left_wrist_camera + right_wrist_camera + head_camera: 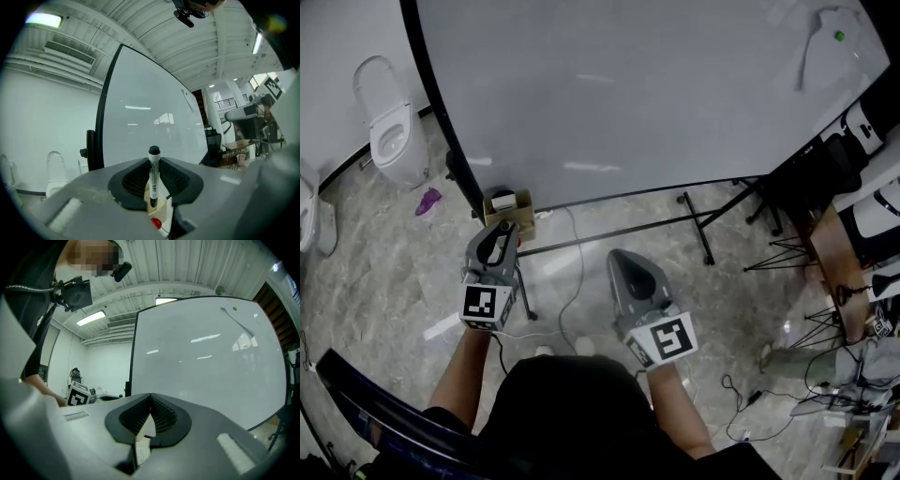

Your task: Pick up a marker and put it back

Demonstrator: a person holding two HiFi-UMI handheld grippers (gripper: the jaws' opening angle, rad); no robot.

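Note:
A white marker [153, 180] with a black cap stands upright between the jaws of my left gripper [153, 164], which is shut on its barrel. In the head view the left gripper [501, 231] is held low at the left, pointing toward the bottom edge of the big whiteboard [628, 94]. My right gripper [625, 257] hangs beside it to the right. Its jaws meet at the tips with nothing between them, so the right gripper [150, 397] is shut. The whiteboard [206, 362] fills the space ahead of both grippers.
A small cardboard box [508, 204] sits on the floor by the board's stand, whose black legs [694, 220] spread to the right. White toilets [394, 131] stand at the left wall. Chairs and desks [853, 187] crowd the right side. Cables [567, 309] trail over the floor.

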